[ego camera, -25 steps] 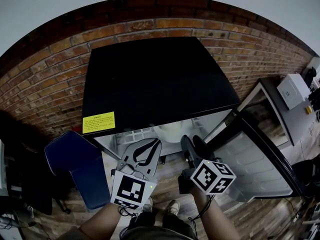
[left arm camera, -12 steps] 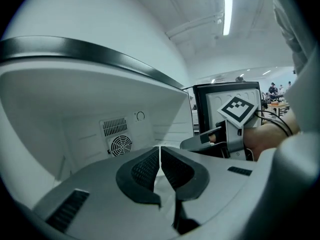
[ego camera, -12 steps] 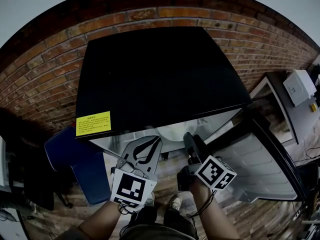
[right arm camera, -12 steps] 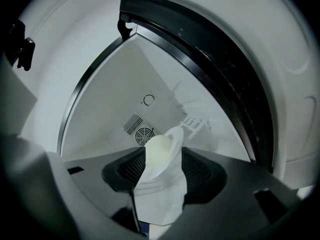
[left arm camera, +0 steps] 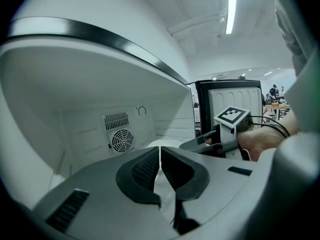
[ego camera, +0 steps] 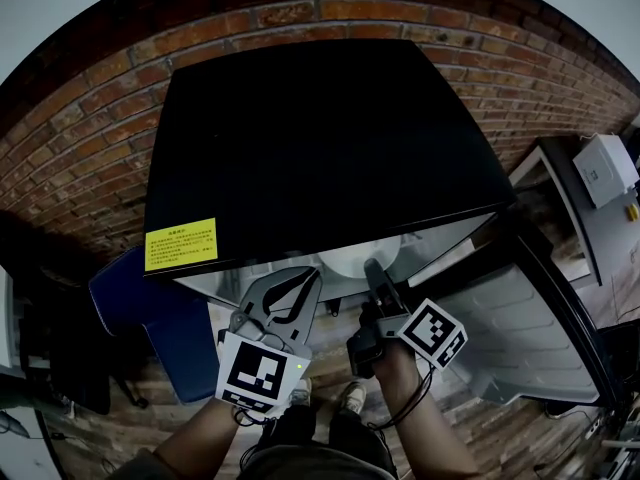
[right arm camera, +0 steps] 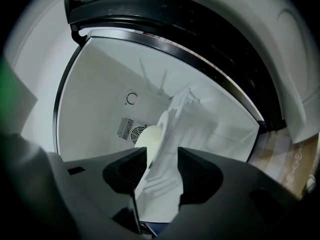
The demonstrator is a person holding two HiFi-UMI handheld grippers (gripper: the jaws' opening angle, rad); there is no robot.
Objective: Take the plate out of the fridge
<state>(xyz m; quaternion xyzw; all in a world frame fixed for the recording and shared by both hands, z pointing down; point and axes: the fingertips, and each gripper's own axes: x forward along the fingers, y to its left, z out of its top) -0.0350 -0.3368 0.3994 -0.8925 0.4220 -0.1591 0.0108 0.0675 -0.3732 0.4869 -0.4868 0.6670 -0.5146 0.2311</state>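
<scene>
My left gripper (left arm camera: 160,153) is pressed together empty, while my right gripper (right arm camera: 162,158) is closing its jaws on nothing, one jaw partly hiding the plate (right arm camera: 146,135) inside the fridge (ego camera: 320,138).

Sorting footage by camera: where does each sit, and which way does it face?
Head view: on the head, steeply down onto the fridge; left tongs, right tongs, forearms show.
Left gripper view: on left tongs, facing the fan inside; own shut jaws, right hand show.
Right gripper view: on right tongs, facing the plate; jaws closing, nothing between.
Gripper views share the fan.
</scene>
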